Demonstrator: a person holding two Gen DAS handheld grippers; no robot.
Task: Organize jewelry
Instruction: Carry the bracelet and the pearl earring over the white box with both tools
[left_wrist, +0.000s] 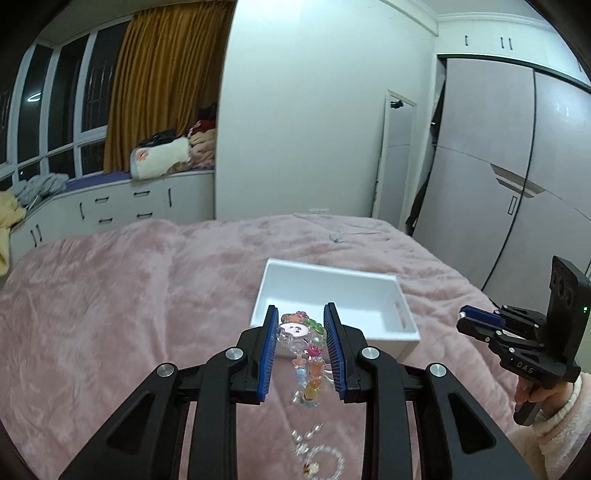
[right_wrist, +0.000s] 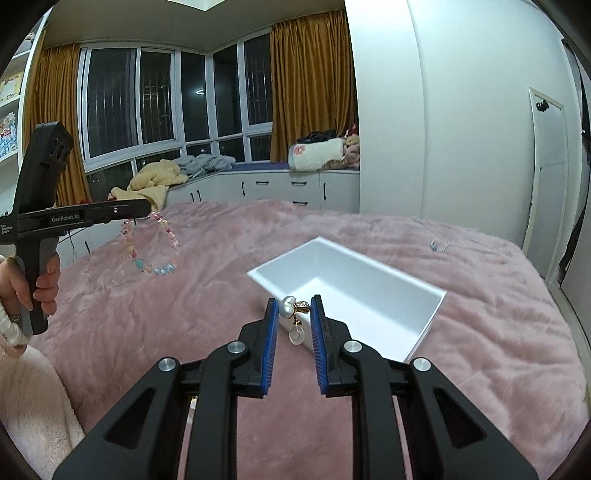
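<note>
White box (left_wrist: 373, 295) sits open on the pink bed blanket (left_wrist: 129, 288), ahead of and below both hand-held grippers; nothing visible inside it. Left hand-held gripper (left_wrist: 301, 345) is pinching a coloured bead bracelet (left_wrist: 304, 354) w/ a white charm; the loop hangs free below the pads, clear of the bed. Right hand-held gripper (right_wrist: 294, 321) is nearly closed, pinching a pearl earring (right_wrist: 291, 308) w/ a clear drop dangling under it. Key relation: box lies fwd of both, its long axis running diagonally away to the right in right wrist view. Right one looks nearer: its tips sit just over the box's near corner, whereas left's tips line up w/ the near wall. Probably each needs a short push fwd before letting go. More clear beads (left_wrist: 317, 458) lie on the blanket below left gripper; a thin chain (right_wrist: 439, 243) lies well beyond the box.
</note>
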